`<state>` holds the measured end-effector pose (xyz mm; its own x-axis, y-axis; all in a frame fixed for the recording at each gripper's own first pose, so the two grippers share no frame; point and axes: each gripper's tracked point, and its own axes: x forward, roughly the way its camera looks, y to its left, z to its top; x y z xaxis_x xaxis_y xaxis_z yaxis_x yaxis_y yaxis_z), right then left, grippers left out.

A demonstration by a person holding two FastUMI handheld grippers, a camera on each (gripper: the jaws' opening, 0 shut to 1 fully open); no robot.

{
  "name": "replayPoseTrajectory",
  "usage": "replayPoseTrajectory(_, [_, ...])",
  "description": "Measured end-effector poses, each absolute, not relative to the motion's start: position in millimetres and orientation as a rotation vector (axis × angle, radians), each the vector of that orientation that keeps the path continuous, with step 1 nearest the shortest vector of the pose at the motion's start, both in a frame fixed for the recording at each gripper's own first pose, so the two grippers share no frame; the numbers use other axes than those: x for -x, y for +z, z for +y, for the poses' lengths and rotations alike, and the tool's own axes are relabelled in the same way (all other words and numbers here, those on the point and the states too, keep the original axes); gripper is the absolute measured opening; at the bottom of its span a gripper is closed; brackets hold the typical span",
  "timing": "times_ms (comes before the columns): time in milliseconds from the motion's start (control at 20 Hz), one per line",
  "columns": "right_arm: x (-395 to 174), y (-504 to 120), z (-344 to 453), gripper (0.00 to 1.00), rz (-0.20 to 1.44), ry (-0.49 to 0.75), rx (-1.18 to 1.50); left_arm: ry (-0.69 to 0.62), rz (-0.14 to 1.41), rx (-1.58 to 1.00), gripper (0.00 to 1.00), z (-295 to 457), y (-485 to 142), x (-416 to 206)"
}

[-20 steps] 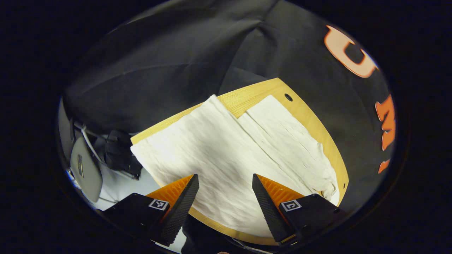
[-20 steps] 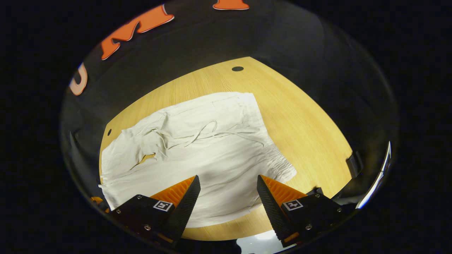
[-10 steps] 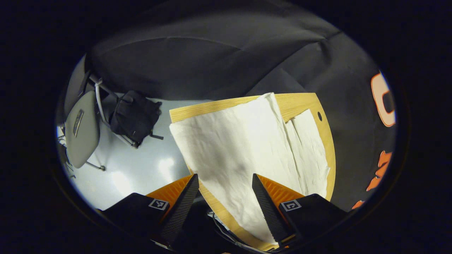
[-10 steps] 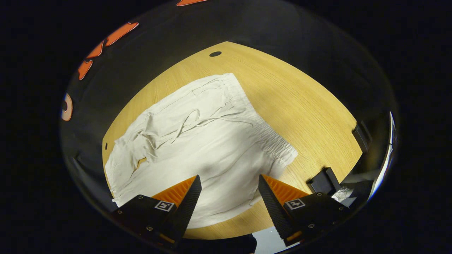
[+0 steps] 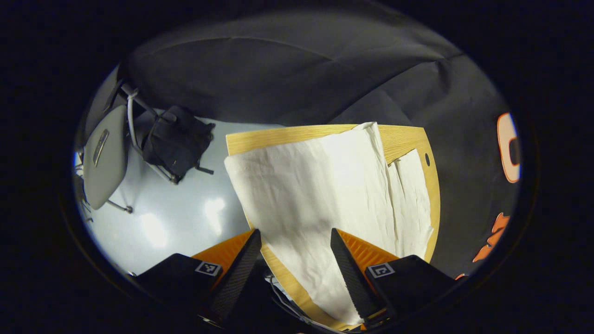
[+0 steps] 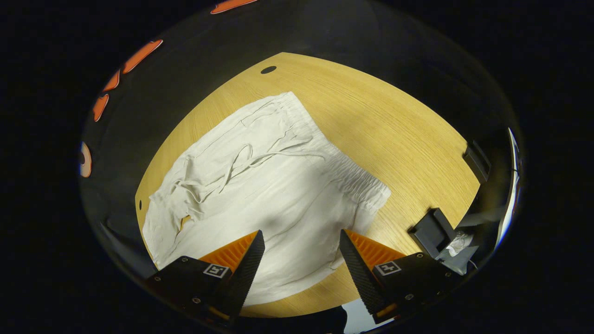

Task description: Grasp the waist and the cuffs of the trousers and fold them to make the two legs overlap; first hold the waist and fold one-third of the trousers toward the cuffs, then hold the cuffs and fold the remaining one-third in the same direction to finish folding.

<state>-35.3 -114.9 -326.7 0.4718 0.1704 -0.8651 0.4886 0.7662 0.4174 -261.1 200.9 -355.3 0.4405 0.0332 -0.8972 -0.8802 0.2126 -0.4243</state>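
Note:
Cream-white trousers lie spread flat on a wooden table. The left gripper view looks along their two legs [image 5: 325, 195] toward the cuffs, with the near leg wide and the far leg a narrow strip [image 5: 410, 195]. The right gripper view shows the waist end [image 6: 278, 185], with its gathered elastic band [image 6: 357, 178] and loose drawstring [image 6: 241, 162]. My left gripper [image 5: 295, 250] hovers open above the near leg at the table's edge. Above the hip area near the waist, my right gripper [image 6: 301, 253] is also open. Neither holds any cloth.
The wooden table [image 6: 394, 130] has small round holes near its corners [image 6: 268, 70]. A dark clamp-like block [image 6: 434, 229] sits at its right edge. Beyond the table's cuff end are pale floor [image 5: 176, 218], a grey chair [image 5: 104, 155] and a black bag [image 5: 174, 141].
The left gripper's view has swung left, bringing floor, chair and bag into sight. The right gripper has shifted a little, so the waist sits more centrally. Both stay open.

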Motion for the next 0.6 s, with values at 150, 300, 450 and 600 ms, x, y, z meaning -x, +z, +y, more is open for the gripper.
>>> replayPoseTrajectory(150, [40, -331, -114, 0.98, 1.09, -0.232, -0.713, 0.74, 0.881, 1.201, 0.98, 204, -353, 250])
replayPoseTrajectory(300, [42, -332, -111, 0.98, 1.082, -0.243, -0.735, 0.728, 0.859, 1.243, 0.95, 212, -354, 239])
replayPoseTrajectory(450, [43, -336, -113, 0.98, 1.066, -0.266, -0.752, 0.676, 0.766, 1.296, 0.94, 218, -353, 219])
replayPoseTrajectory(600, [50, -343, -114, 0.98, 1.047, -0.309, -0.808, 0.621, 0.639, 1.412, 0.88, 229, -349, 213])
